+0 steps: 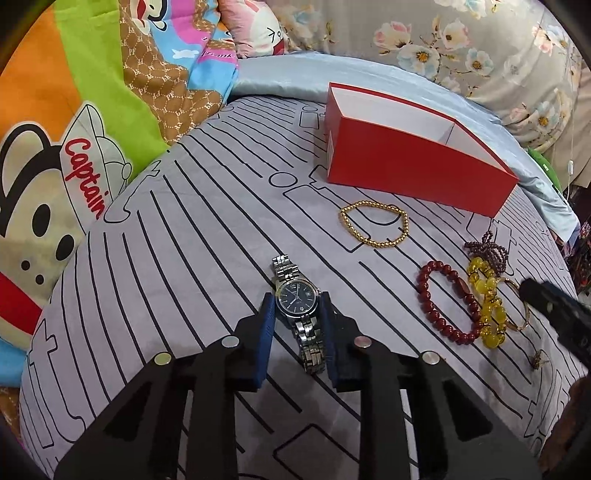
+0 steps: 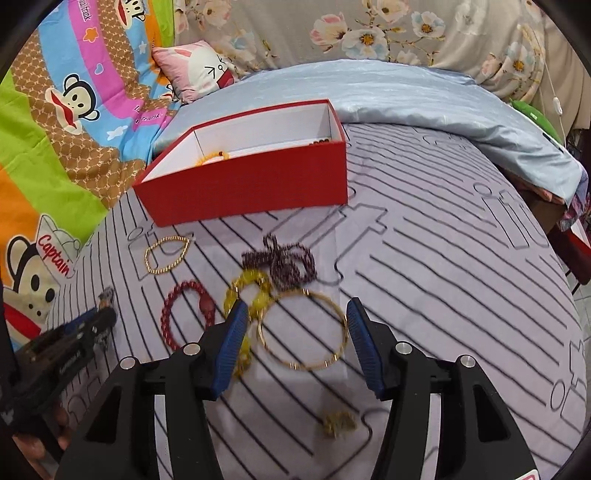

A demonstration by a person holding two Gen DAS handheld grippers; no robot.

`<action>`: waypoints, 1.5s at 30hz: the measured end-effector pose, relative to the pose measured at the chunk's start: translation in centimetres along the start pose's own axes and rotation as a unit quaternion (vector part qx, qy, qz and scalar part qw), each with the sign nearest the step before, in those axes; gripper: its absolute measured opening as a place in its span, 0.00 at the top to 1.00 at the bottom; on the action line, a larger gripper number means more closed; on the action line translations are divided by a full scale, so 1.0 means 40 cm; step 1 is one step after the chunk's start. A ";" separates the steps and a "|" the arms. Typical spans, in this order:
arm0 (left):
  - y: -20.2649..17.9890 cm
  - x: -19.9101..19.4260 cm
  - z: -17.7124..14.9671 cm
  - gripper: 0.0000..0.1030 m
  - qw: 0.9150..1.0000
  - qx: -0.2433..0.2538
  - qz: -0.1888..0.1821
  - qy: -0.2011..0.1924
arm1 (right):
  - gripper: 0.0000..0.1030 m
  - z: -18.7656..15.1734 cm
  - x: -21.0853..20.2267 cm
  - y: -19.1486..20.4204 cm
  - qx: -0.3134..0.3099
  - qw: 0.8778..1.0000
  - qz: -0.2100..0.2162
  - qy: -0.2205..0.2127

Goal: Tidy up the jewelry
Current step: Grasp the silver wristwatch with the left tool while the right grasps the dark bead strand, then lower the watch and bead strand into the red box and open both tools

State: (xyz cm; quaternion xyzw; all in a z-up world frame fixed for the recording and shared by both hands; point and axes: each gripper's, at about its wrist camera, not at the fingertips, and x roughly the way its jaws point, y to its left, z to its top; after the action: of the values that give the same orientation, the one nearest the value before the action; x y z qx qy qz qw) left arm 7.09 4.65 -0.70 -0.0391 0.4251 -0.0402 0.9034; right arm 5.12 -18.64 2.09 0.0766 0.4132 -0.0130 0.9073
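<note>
A silver watch (image 1: 298, 300) with a dark face lies on the grey striped cloth. My left gripper (image 1: 297, 304) has its blue pads either side of the watch case, touching or nearly so. My right gripper (image 2: 293, 314) is open over a thin gold bangle (image 2: 303, 329), with no pad on it. Beside it lie a yellow bead bracelet (image 2: 246, 291), a red bead bracelet (image 2: 186, 314), a dark purple bead string (image 2: 280, 260) and a gold bead bracelet (image 2: 166, 254). The red box (image 2: 255, 181) stands behind; it holds some beads.
A small gold trinket (image 2: 338, 424) lies near my right gripper. Cartoon bedding (image 1: 74, 110) is on the left, a blue quilt (image 2: 406, 96) and floral bedding (image 2: 369, 33) behind the box. The cloth's right edge drops off toward dark furniture (image 2: 576, 236).
</note>
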 end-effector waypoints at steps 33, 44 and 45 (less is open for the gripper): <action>-0.009 -0.032 0.033 0.77 0.999 -0.016 -0.036 -0.005 | 0.95 0.082 -0.002 -0.027 0.029 0.999 0.013 -0.020; -0.044 -0.102 0.080 0.77 0.998 0.000 -0.048 -0.029 | 0.95 0.100 -0.087 -0.042 0.030 0.998 0.024 -0.050; -0.049 -0.106 0.089 0.77 0.998 0.003 -0.049 -0.031 | 0.95 0.108 -0.091 -0.041 0.028 0.998 0.025 -0.053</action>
State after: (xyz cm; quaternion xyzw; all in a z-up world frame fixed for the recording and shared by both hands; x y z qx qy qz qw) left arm 7.07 3.27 5.04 -0.0582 0.3940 -0.0848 0.9133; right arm 5.82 -21.06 7.40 0.1112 0.3620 -0.0057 0.9255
